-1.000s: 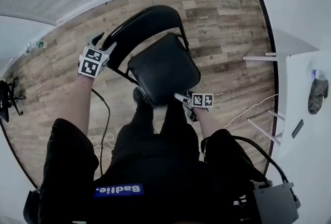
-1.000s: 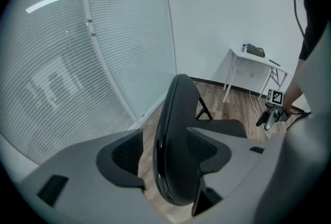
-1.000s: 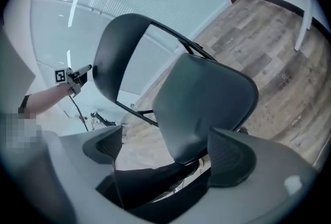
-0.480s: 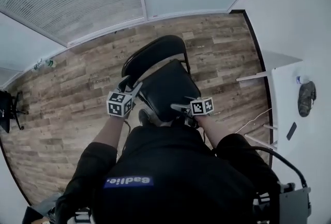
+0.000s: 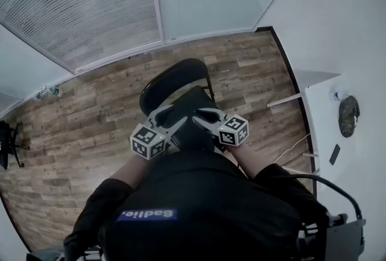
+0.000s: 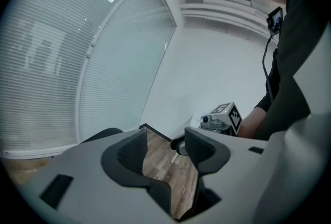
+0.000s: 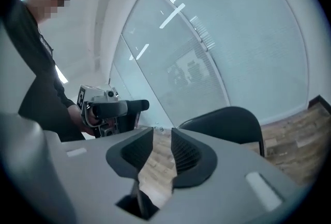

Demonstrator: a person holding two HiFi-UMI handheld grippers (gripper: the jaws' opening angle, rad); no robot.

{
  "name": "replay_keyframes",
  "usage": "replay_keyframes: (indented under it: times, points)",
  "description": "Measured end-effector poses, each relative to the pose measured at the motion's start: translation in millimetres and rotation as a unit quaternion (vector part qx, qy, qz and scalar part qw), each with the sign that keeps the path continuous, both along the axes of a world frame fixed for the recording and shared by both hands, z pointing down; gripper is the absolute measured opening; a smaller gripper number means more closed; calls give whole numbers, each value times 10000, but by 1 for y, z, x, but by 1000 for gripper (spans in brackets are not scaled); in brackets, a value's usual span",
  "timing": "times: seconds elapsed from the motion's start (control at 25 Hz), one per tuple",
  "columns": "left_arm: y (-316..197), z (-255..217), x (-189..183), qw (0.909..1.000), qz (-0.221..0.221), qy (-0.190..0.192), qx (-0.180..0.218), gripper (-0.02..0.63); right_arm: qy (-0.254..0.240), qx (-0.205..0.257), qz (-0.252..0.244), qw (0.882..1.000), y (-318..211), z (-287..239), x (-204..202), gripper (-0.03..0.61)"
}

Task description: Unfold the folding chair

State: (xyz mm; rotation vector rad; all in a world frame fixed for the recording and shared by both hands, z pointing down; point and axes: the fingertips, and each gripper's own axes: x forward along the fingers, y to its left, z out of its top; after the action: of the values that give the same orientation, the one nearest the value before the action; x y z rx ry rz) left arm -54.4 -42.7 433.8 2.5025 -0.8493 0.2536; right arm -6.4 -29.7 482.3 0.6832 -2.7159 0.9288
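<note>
The black folding chair [image 5: 192, 110] stands opened out on the wood floor, its seat level and its curved backrest [image 5: 175, 76] beyond it. Both grippers hang in the air in front of my chest, above the chair and clear of it. My left gripper [image 5: 172, 118] is open, and nothing lies between its pads [image 6: 133, 150]. My right gripper [image 5: 204, 116] has its jaws closing to a narrow gap with nothing between them [image 7: 162, 151]. The backrest [image 7: 222, 119] shows past the right jaws. Each gripper sees the other: the right gripper [image 6: 220, 117] and the left gripper [image 7: 111, 109].
A white table [image 5: 325, 133] stands at the right wall with a dark bundle [image 5: 345, 114] and a small dark slab [image 5: 333, 154] on it. A white cable [image 5: 289, 151] trails on the floor below. Windows with blinds [image 5: 78, 6] run along the far side.
Both grippers have come off the chair, risen to chest height and drawn close together. The right jaws have narrowed from wide open. The chair has stayed where it was.
</note>
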Motion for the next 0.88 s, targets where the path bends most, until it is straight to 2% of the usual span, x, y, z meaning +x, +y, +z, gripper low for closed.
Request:
replay_keyframes:
  times: [0.12,0.24,0.44,0.68,0.88]
  points:
    - [1,-34,7,9995,127,181,235,185,-97,441,140,9989,-7,-37,3,49]
    - [8,-75,10,9980,176,313,526,115,-94,936,245,9953,-4,-80,3,7]
    - [23,-137,20,9941,269,471,939,19,-199,1589,419,9862,4,-149,10,3]
    - [27,-159,34,9919,232,404,1186,5,-703,2085,370,9748,11,-199,11,2]
    - [31,-150,37,9932,142,347,1105,5,-672,2108,336,9746,13,-196,8,2]
